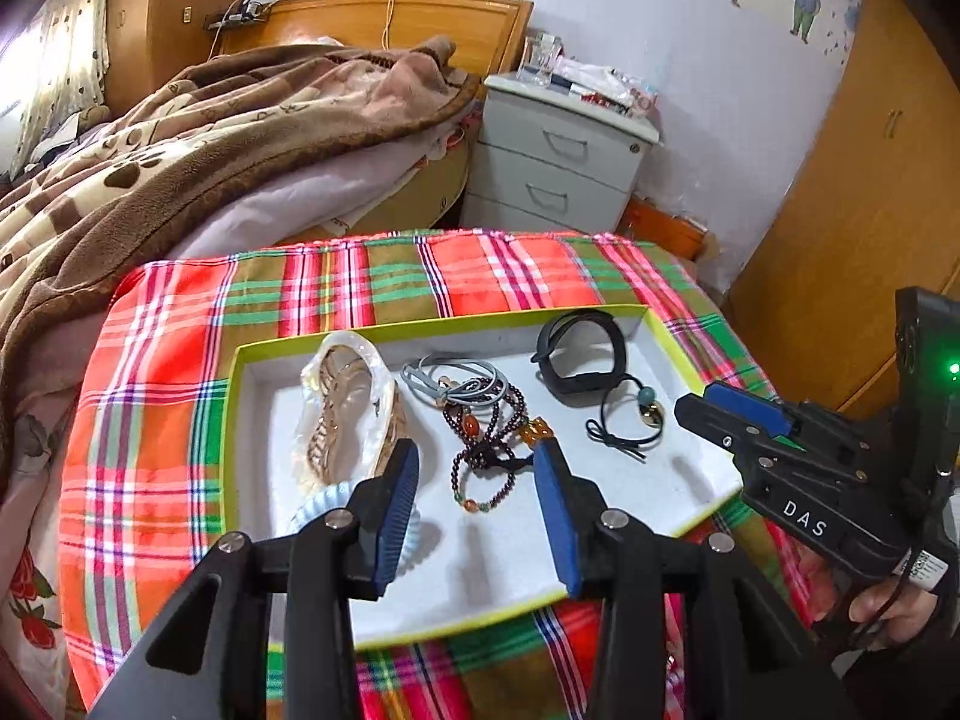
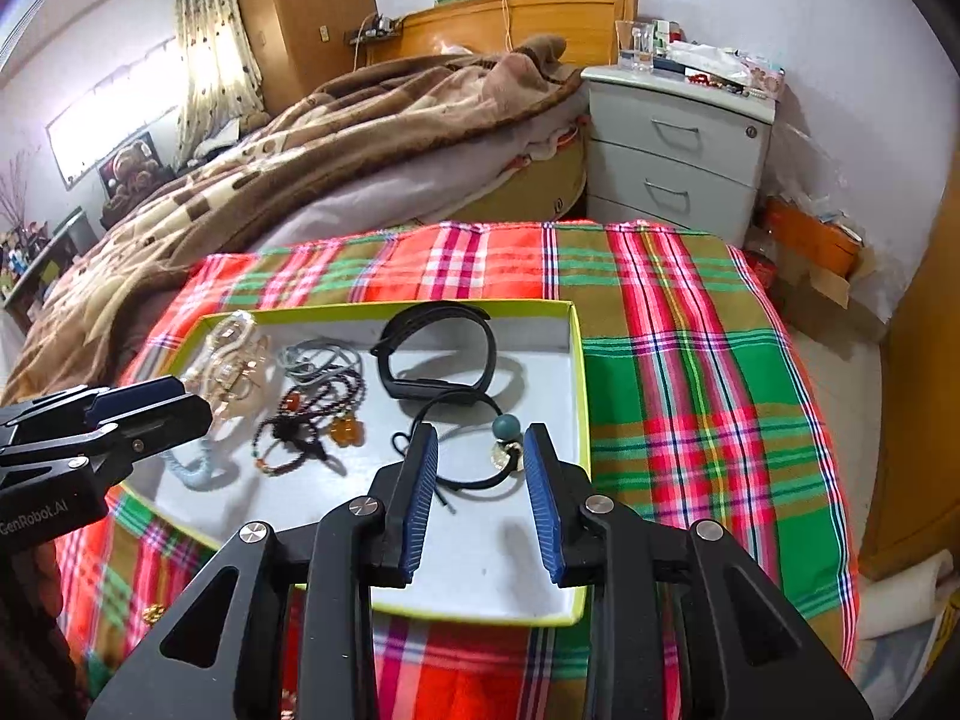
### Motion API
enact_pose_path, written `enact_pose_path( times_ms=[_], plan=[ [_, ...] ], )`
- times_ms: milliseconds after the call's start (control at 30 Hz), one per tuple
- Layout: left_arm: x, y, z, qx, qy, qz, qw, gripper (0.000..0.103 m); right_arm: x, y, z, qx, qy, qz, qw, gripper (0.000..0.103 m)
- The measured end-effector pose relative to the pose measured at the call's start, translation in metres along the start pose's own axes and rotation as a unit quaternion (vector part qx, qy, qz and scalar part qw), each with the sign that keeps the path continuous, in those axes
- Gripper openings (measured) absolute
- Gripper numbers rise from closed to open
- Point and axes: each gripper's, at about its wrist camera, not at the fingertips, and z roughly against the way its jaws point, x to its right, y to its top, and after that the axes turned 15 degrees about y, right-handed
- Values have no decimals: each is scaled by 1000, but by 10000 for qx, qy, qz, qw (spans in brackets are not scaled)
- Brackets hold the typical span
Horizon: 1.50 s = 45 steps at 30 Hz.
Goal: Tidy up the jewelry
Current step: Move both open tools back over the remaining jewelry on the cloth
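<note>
A white tray with a yellow-green rim (image 1: 420,330) (image 2: 579,360) lies on a plaid cloth. It holds a pearly gold bracelet (image 1: 348,408), grey hair ties (image 1: 432,378), a dark bead bracelet (image 1: 510,414) with an amber charm, a black wristband (image 1: 618,348) (image 2: 489,354), a black cord tie with a teal bead (image 1: 647,396) (image 2: 506,426) and a pale blue scrunchie (image 1: 318,504). My left gripper (image 1: 477,462) (image 2: 156,402) hovers open over the bead bracelet. My right gripper (image 2: 480,438) (image 1: 720,402) stands open above the cord tie. Neither grips anything.
The plaid cloth (image 2: 690,360) covers a surface with bare room right of the tray. A bed with a brown blanket (image 1: 180,138) lies behind at the left, a white two-drawer nightstand (image 2: 678,156) behind the middle, a wooden wardrobe (image 1: 852,210) at the right. A hand (image 1: 894,612) holds the right gripper.
</note>
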Motion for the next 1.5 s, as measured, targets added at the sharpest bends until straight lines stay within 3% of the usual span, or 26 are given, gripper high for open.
enact_pose_path(
  times_ms=[67,133,167,433,767,1367,1500],
  plan=[
    [-3,-3,10,75,-63,11,10000,42,-3,-3,8,67,41,10,10000,33],
    [-7,-8,20,142,-103,22,9998,42,-8,-9,19,131,98,36,9999,45],
    [-9,-12,24,152,-130,8,9998,43,-10,-11,23,163,133,44,9998,46],
    [-33,-49,46,108,-155,156,9997,44,-27,-45,50,180,266,94,9994,46],
    [-63,-90,49,-131,-149,404,9990,44,-40,-100,52,-349,297,131,9989,46],
    [-77,-125,45,-360,-365,495,9975,46,-60,-130,34,-843,-70,357,9958,46],
    [-76,-127,43,-403,-373,484,9973,46,-64,-133,32,-859,-152,429,9953,37]
  ],
)
